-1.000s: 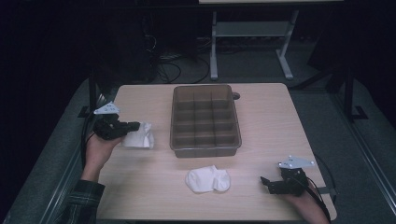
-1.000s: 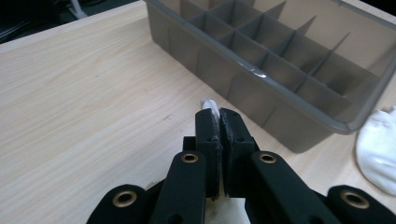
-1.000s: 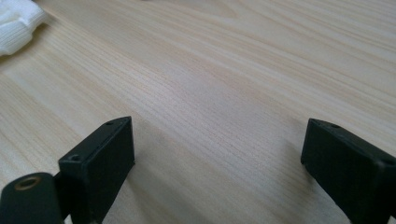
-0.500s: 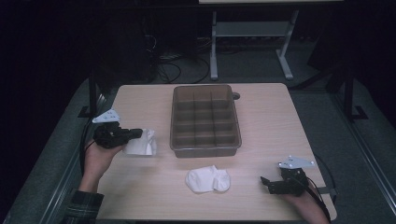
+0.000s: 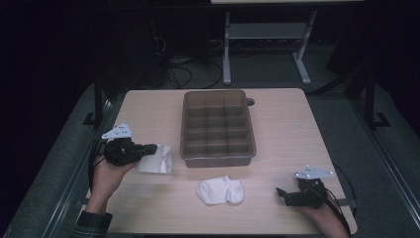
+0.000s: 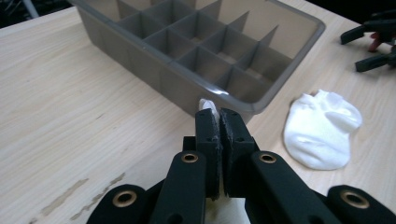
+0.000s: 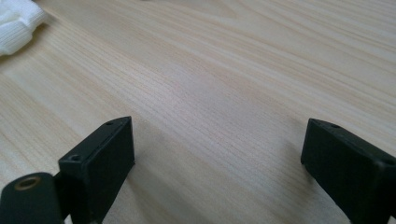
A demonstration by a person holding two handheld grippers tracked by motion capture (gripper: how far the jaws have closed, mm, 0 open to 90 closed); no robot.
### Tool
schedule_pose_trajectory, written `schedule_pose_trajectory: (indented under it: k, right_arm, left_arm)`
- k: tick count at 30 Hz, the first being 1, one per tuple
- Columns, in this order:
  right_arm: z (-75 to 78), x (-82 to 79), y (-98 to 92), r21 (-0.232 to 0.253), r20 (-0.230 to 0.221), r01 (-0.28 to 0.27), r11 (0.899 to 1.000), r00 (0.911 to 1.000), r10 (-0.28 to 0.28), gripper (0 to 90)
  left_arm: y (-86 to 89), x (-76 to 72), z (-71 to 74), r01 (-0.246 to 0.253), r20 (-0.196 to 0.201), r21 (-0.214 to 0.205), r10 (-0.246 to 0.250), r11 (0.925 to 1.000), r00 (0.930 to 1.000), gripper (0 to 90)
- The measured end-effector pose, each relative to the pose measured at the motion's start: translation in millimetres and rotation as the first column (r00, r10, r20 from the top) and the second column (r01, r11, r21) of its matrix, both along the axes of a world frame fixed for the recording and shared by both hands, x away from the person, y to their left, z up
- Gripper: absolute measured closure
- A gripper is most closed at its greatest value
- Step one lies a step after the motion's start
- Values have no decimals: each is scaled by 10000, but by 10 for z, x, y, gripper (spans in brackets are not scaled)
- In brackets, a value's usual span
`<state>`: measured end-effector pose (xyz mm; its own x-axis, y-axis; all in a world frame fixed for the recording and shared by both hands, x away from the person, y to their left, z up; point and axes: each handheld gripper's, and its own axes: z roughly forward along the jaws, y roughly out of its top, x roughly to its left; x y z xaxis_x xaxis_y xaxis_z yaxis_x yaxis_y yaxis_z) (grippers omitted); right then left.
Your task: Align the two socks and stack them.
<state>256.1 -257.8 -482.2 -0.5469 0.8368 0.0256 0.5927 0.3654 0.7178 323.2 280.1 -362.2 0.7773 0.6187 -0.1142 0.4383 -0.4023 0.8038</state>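
Step in hand: carrying a sock to the tray. The left gripper [image 5: 148, 148] has its jaws clamped on a white sock [image 5: 157, 159], held just off the tray [image 5: 219, 156] at its 8 o'clock corner. The right gripper [image 5: 283, 193] rests at the bench [image 5: 277, 114] 5 o'clock corner, jaws wide, holding nothing. A second sock [image 5: 221, 191] lies at the tray's 6 o'clock.

Next move, as judged: lift the sock over the tray wall and release into a compartment. Open bench lies at 9 and 3 o'clock of the tray.
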Motion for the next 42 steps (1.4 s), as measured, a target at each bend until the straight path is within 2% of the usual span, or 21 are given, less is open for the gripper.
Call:
schedule_pose_trajectory:
  k: [11,22,29,42]
  right_arm:
    - [0,0,0,0,1,-1,10000,10000,1,92]
    - [0,0,0,-1,-1,1,10000,10000,-1,92]
    - [0,0,0,2,1,3,10000,10000,-3,92]
    - [0,0,0,1,6,4,10000,10000,-4,92]
  left_arm:
    - [-182,-101,11,670,-44,-120,-670,9977,9977,874]
    - [-429,-185,82,1470,72,-367,-1469,9885,9891,874]
    - [-638,-213,75,2001,29,-500,-2002,9785,9797,874]
    - [-1037,-234,53,2933,-121,-730,-2949,9532,9555,873]
